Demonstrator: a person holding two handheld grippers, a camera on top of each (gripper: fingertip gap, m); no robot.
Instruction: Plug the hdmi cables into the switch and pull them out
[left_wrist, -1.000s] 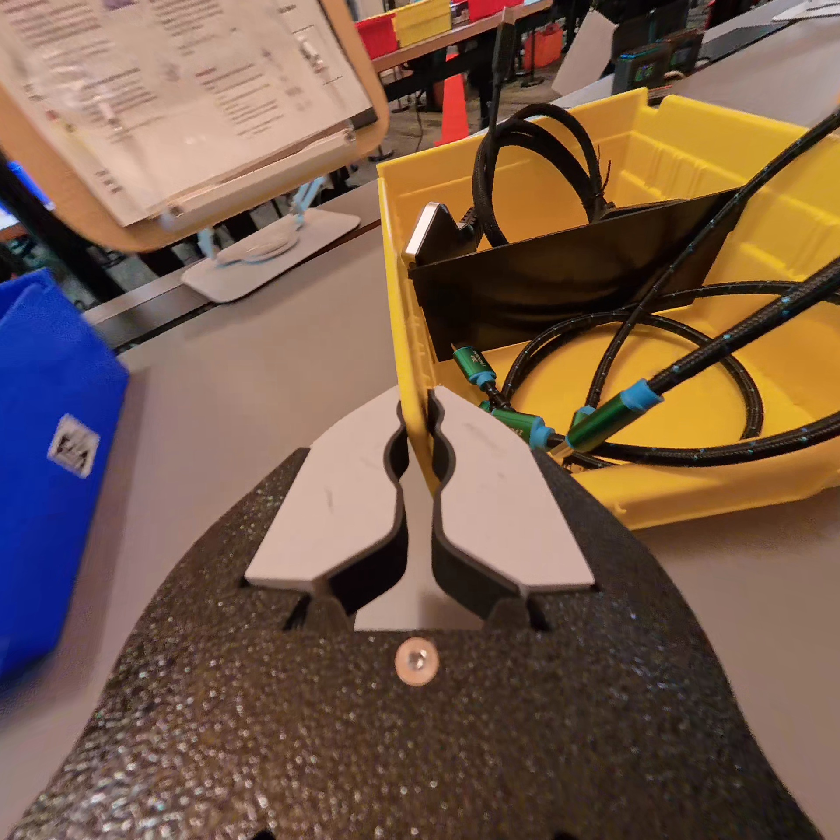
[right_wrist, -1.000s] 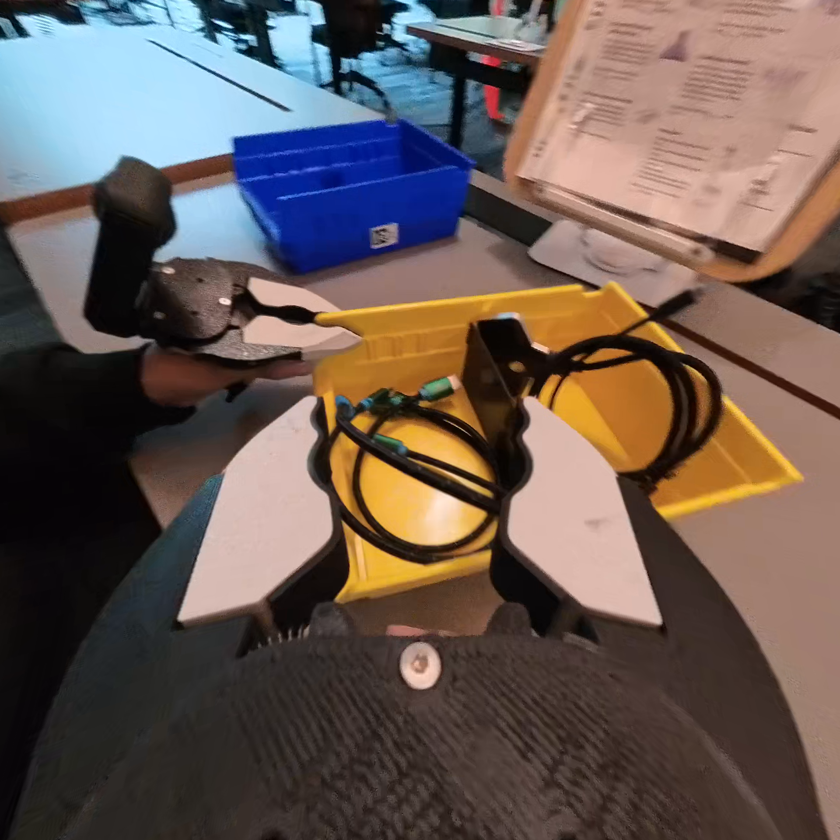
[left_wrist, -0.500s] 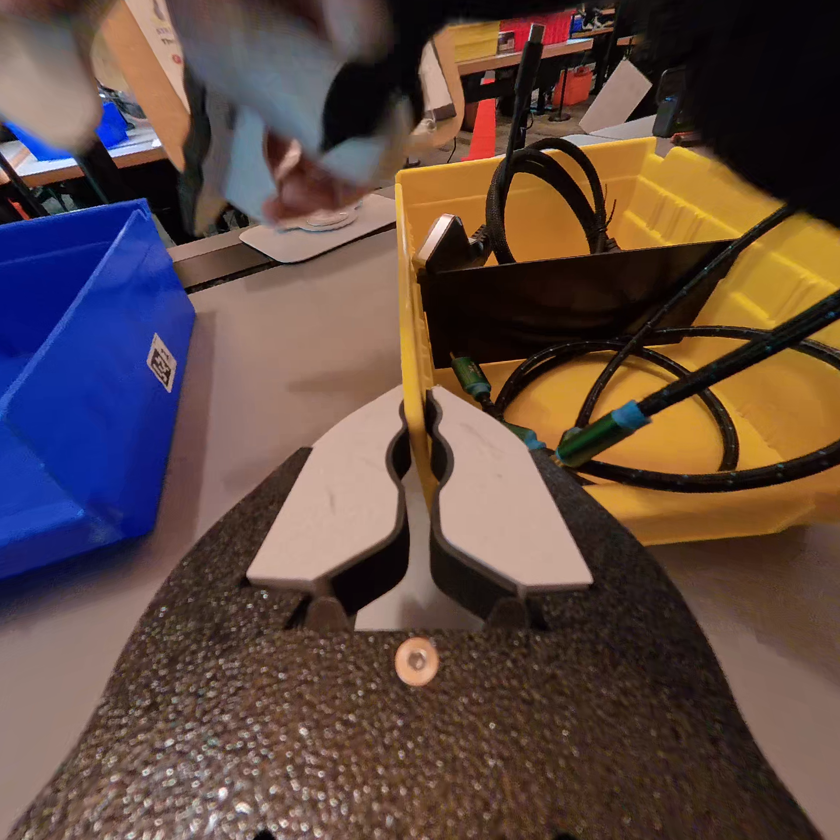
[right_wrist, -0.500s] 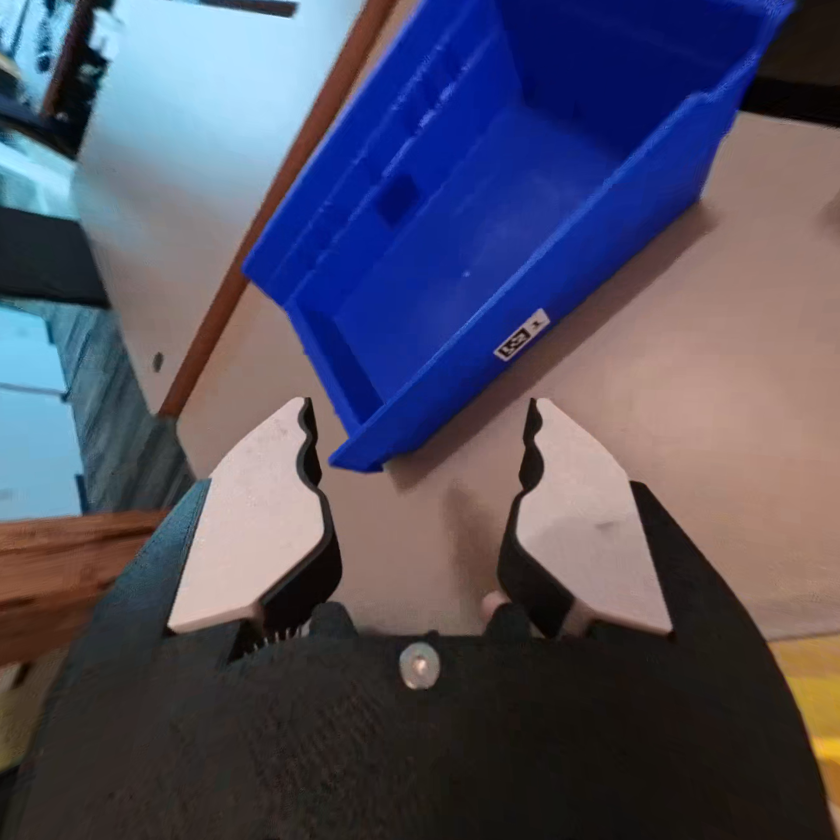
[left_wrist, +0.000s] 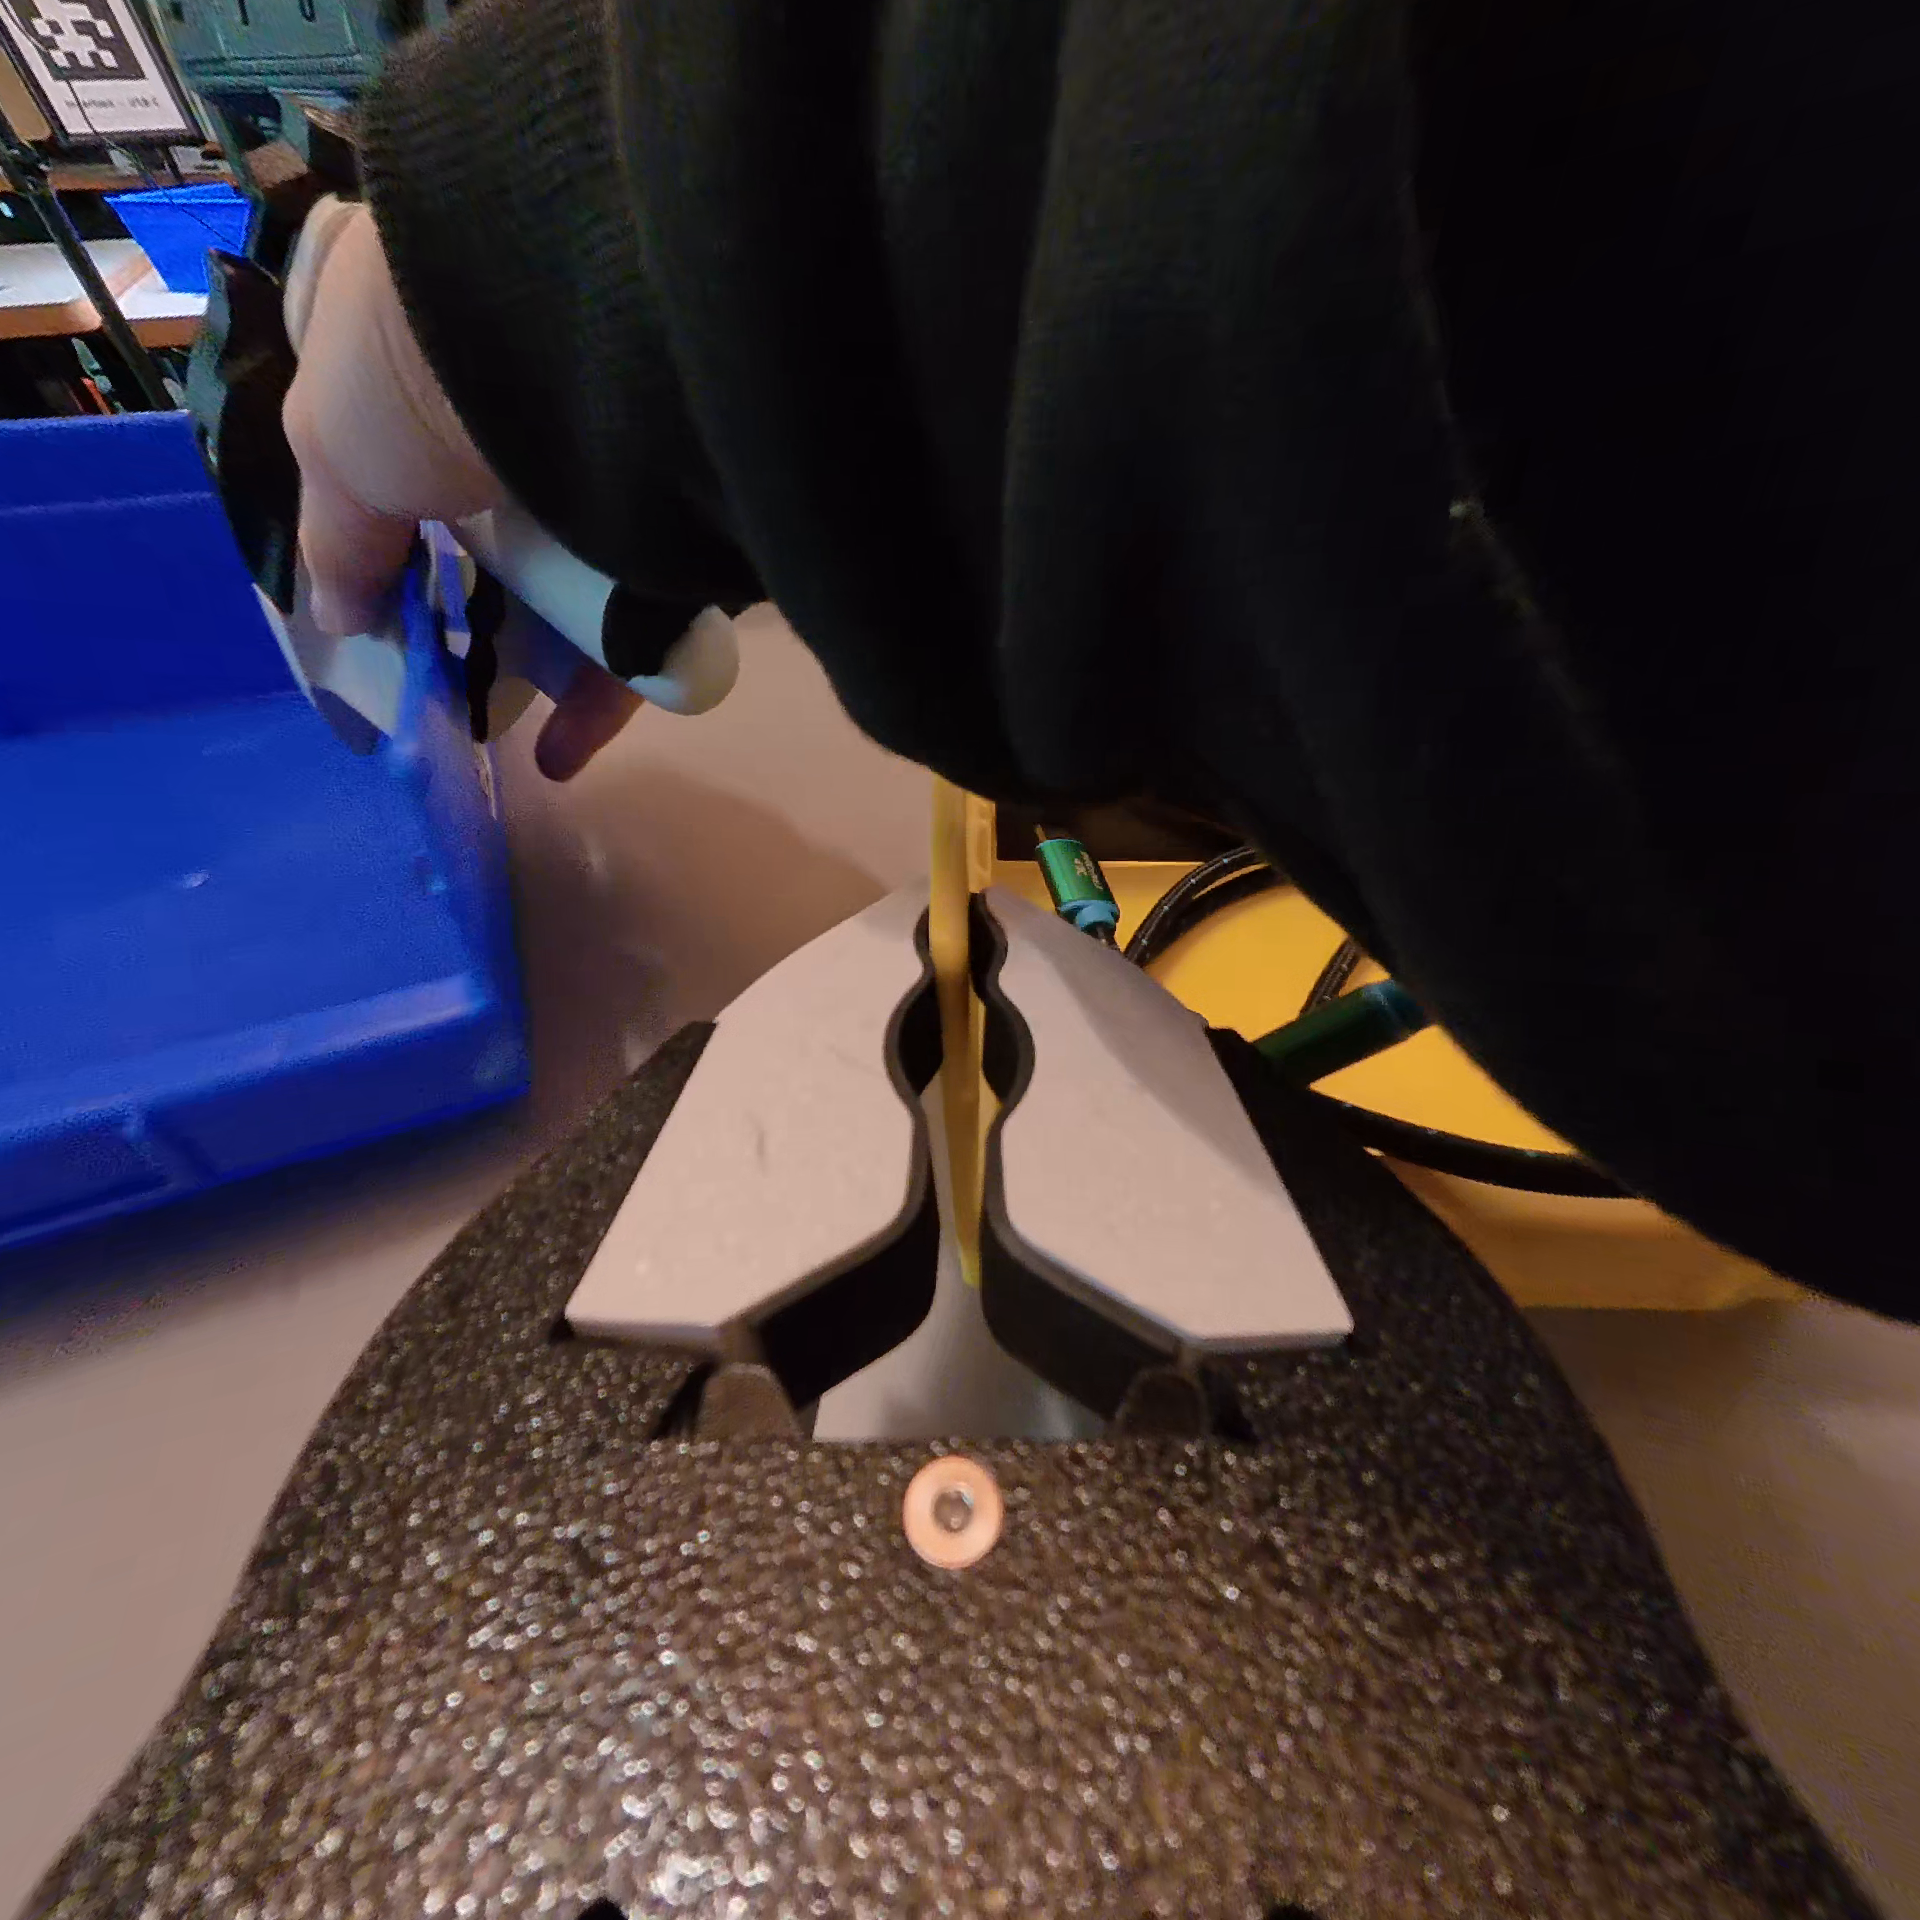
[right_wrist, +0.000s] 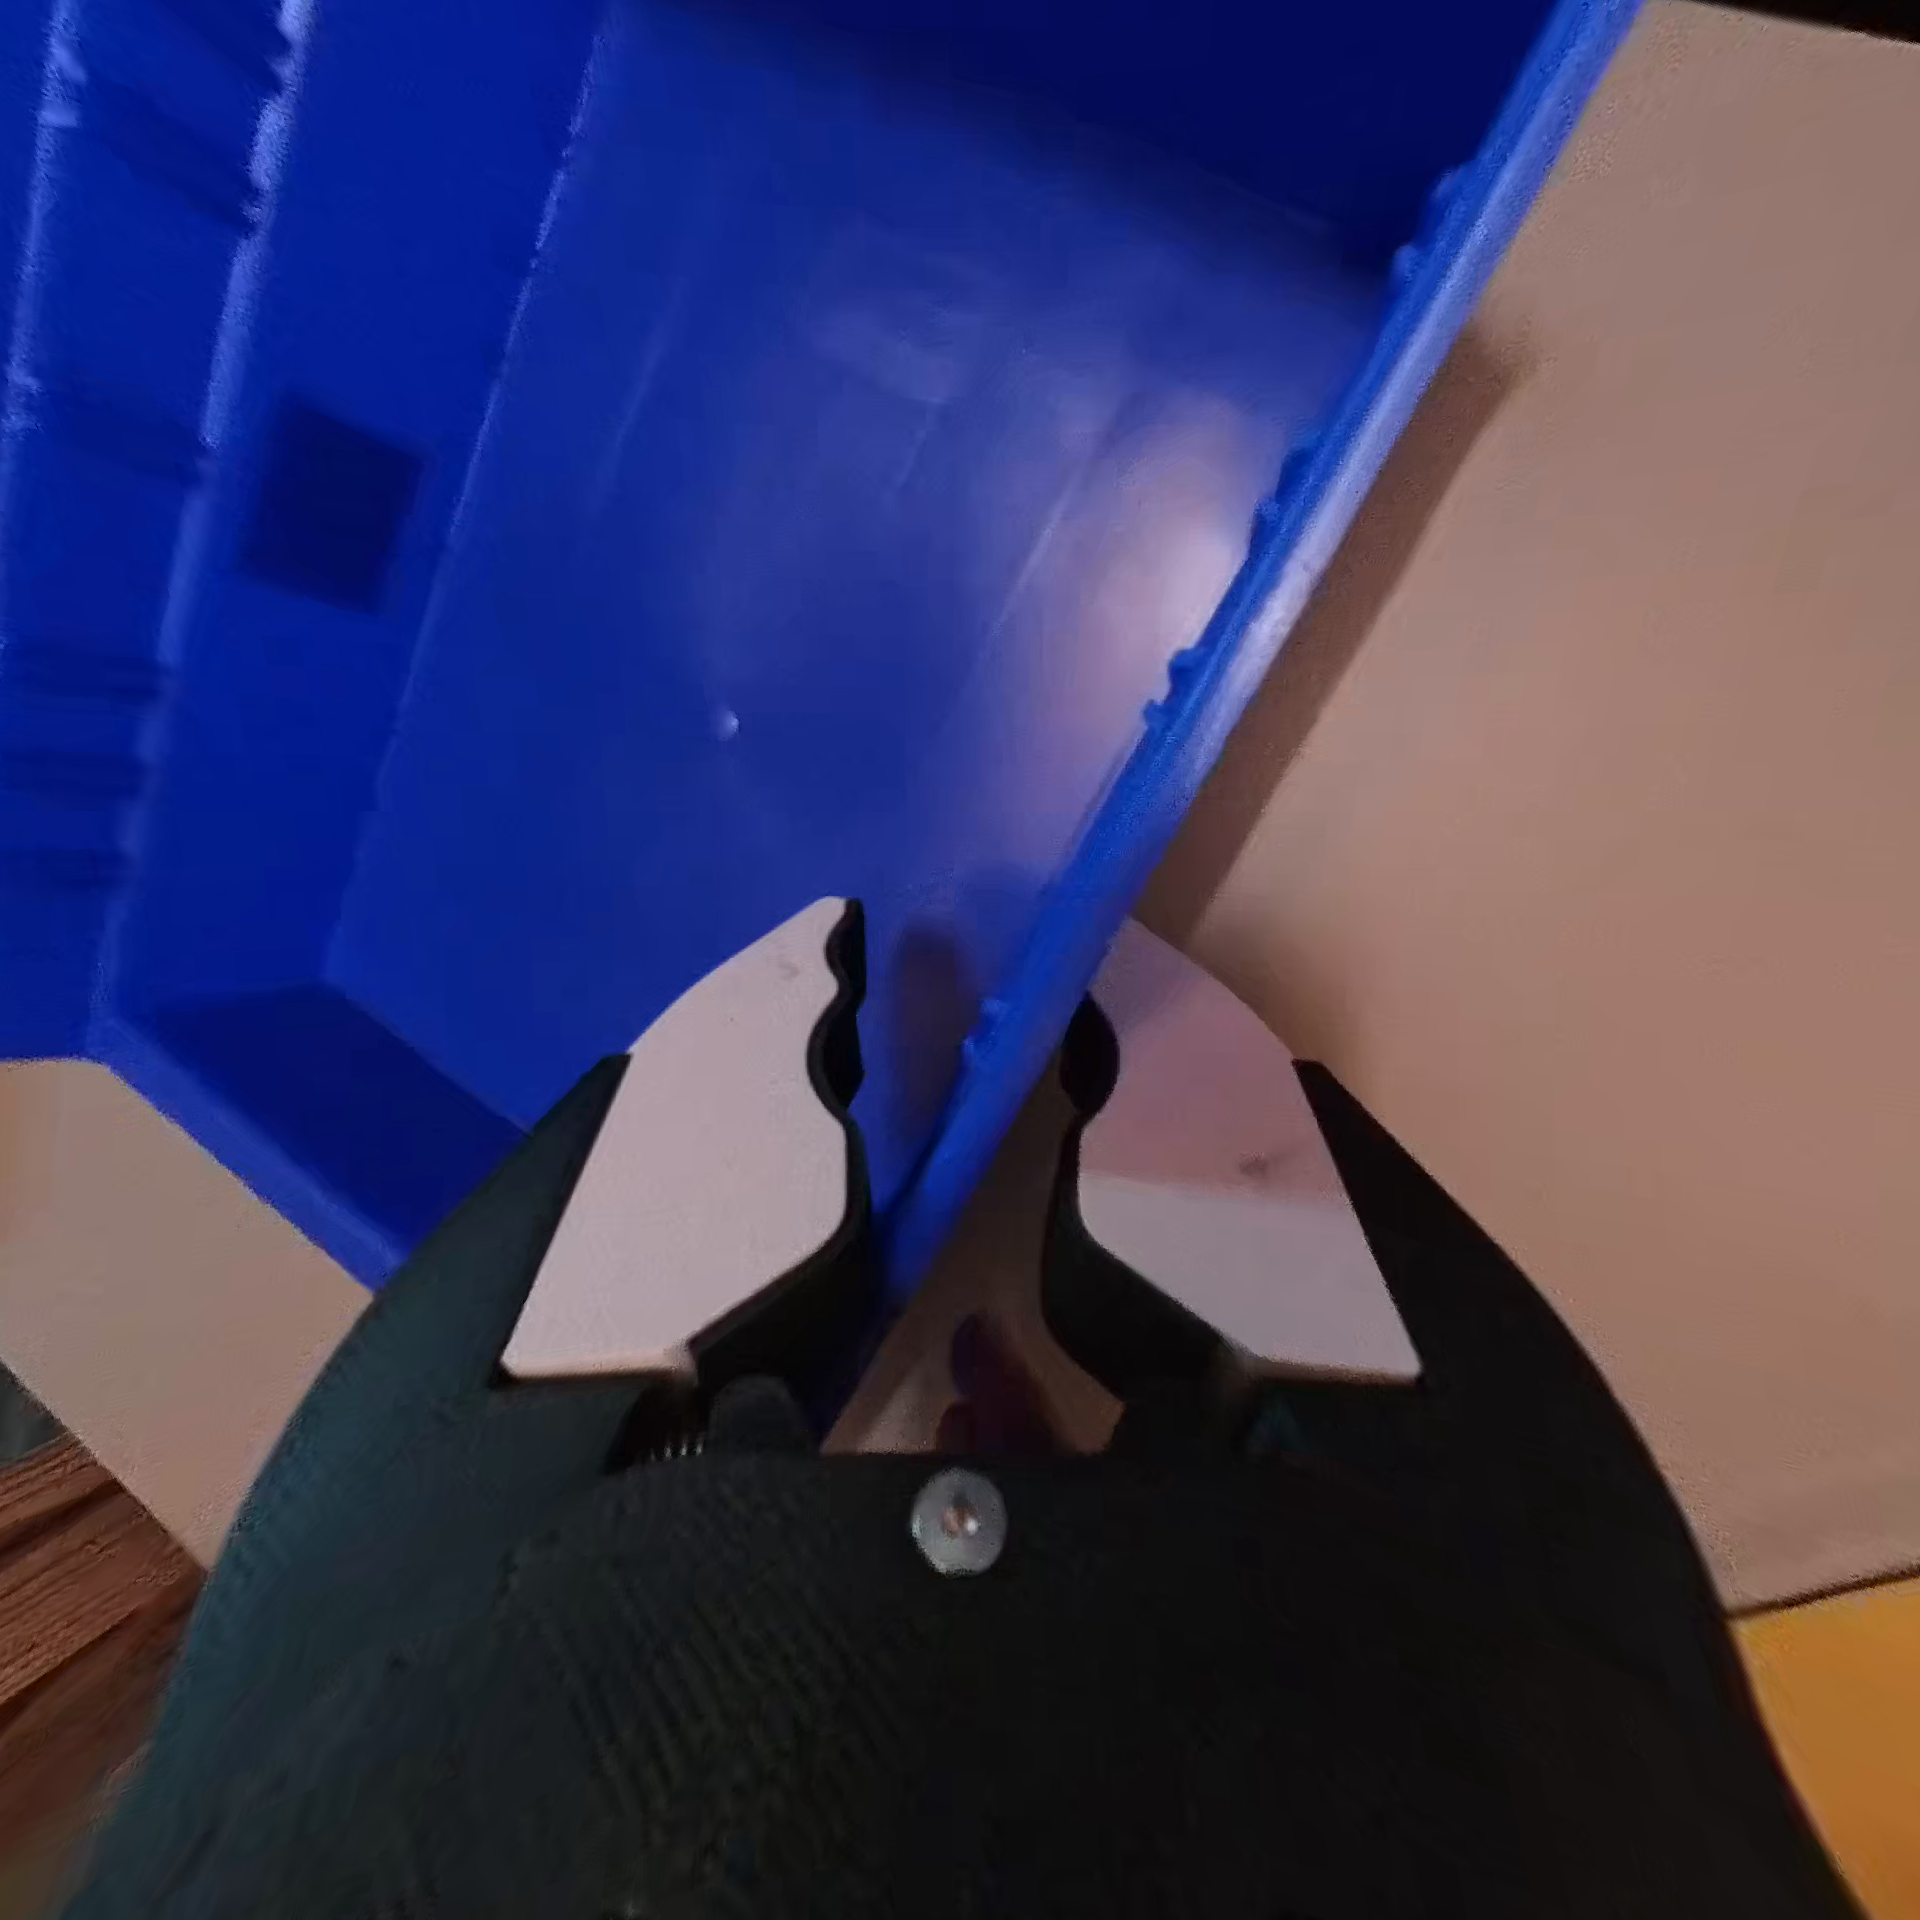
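Observation:
My left gripper (left_wrist: 951, 920) is shut on the left wall of the yellow bin (left_wrist: 954, 997). Black braided HDMI cables lie inside the bin, with a green plug (left_wrist: 1075, 878) just beyond my right finger and another (left_wrist: 1340, 1029) further right. A black sleeve (left_wrist: 1247, 416) hides the rest of the bin, and the switch is hidden from view. My right gripper (right_wrist: 987, 935) straddles and pinches the near wall of the empty blue bin (right_wrist: 1122, 914). It also shows in the left wrist view (left_wrist: 405, 644), held by a hand.
The blue bin (left_wrist: 208, 883) stands on the grey table (left_wrist: 675, 852) to the left of the yellow bin, with a strip of bare table between them. A corner of the yellow bin (right_wrist: 1818, 1714) shows at the lower right of the right wrist view.
My right gripper swung from over the yellow bin across to the blue bin and closed on its wall. The sleeve now crosses the left view. My left gripper kept its hold on the yellow wall.

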